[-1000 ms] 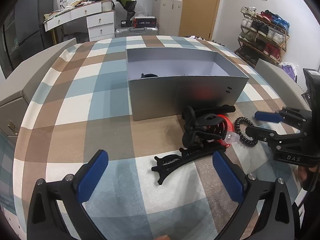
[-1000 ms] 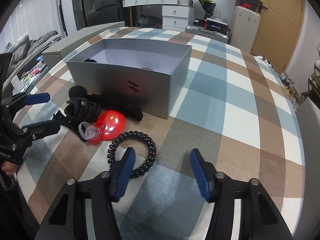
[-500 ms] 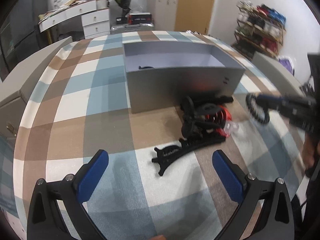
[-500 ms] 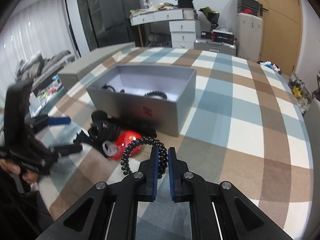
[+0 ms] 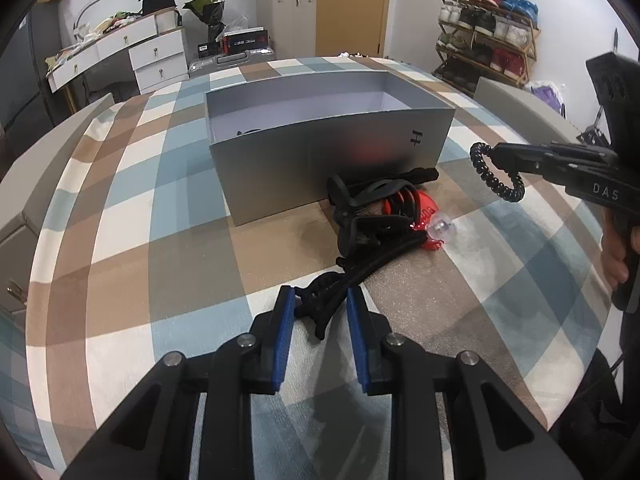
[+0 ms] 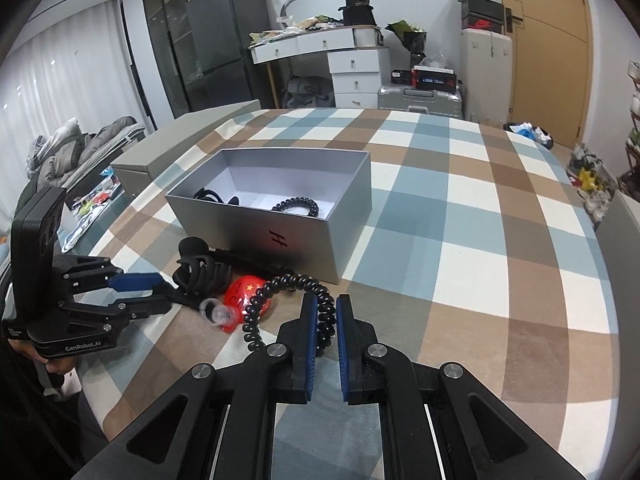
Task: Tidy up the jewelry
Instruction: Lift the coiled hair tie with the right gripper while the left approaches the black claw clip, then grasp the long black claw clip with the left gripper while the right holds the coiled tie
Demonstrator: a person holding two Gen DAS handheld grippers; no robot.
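An open grey box [image 5: 328,148] [image 6: 280,216] stands mid-table with a black coil hair tie [image 6: 296,205] and a black clip [image 6: 210,196] inside. In front of it lie a black claw clip [image 5: 372,204] [image 6: 204,272], a red item [image 5: 430,210] [image 6: 244,292] and a long black hair clip [image 5: 340,286]. My left gripper [image 5: 320,300] [image 6: 160,292] is shut on the long black hair clip at table level. My right gripper [image 6: 323,304] [image 5: 500,156] is shut on a black coil hair tie [image 6: 288,304] [image 5: 494,174], held above the table right of the box.
A grey lid [image 6: 180,148] lies at the table's left edge and another grey panel [image 5: 524,108] at the right. The checkered tablecloth [image 6: 460,240] covers the table. Drawers, a fridge and a shoe rack stand beyond.
My left gripper moved forward and closed on the long black hair clip. My right gripper closed on the coil hair tie and lifted it off the table.
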